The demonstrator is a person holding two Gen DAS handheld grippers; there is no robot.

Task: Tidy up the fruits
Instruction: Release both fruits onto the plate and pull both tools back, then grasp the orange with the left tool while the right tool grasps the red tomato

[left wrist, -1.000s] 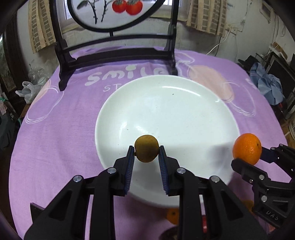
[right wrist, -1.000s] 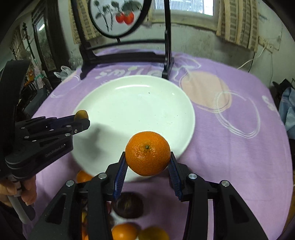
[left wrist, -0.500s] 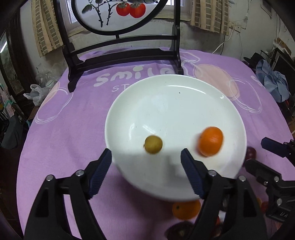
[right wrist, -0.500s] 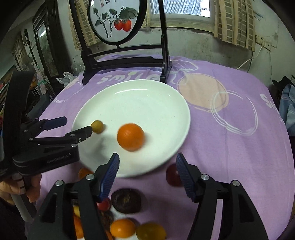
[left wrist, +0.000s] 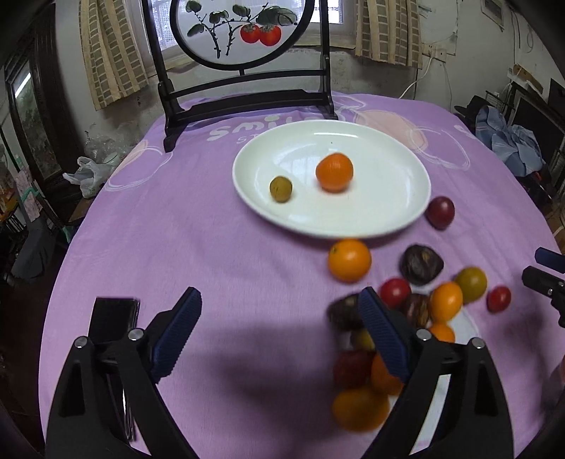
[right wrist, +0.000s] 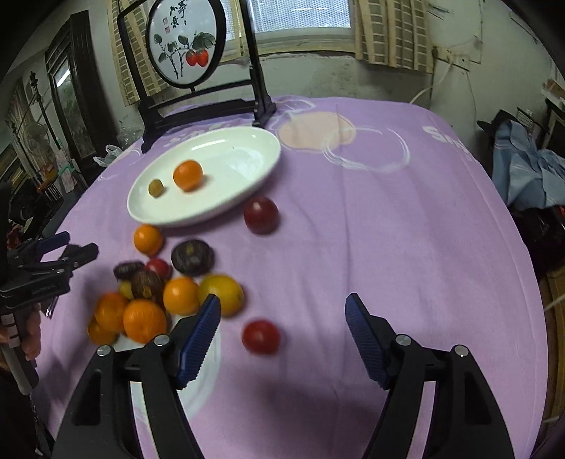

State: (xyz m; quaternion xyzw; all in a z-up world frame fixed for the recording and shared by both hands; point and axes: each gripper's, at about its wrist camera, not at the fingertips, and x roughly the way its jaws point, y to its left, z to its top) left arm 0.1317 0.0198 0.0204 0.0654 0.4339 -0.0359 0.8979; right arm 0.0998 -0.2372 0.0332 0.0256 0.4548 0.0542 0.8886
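Two fruits lie on my white plate: an orange and a small olive-green fruit just to its left, apart from each other and both on the near half of the dish. My left gripper hangs over bare purple cloth with its jaws wide and opening further, nothing between the blue pads. My right gripper is also spread and widening; a small red fruit lies on the cloth between its jaws, but neither pad touches it. The rest of the fruit waits in a loose heap near the plate's front edge: a lone orange one just beside the rim, a dark red plum at the plate's right edge, a dark wrinkled fruit, then a cluster of orange, yellow, red and dark pieces nearer me, some blurred in both views. In the right view, that cluster sits to the left of my right gripper, and the left gripper shows at the frame's left edge with a hand on its grip. A framed painted screen stands at the far edge of the table behind the plate.
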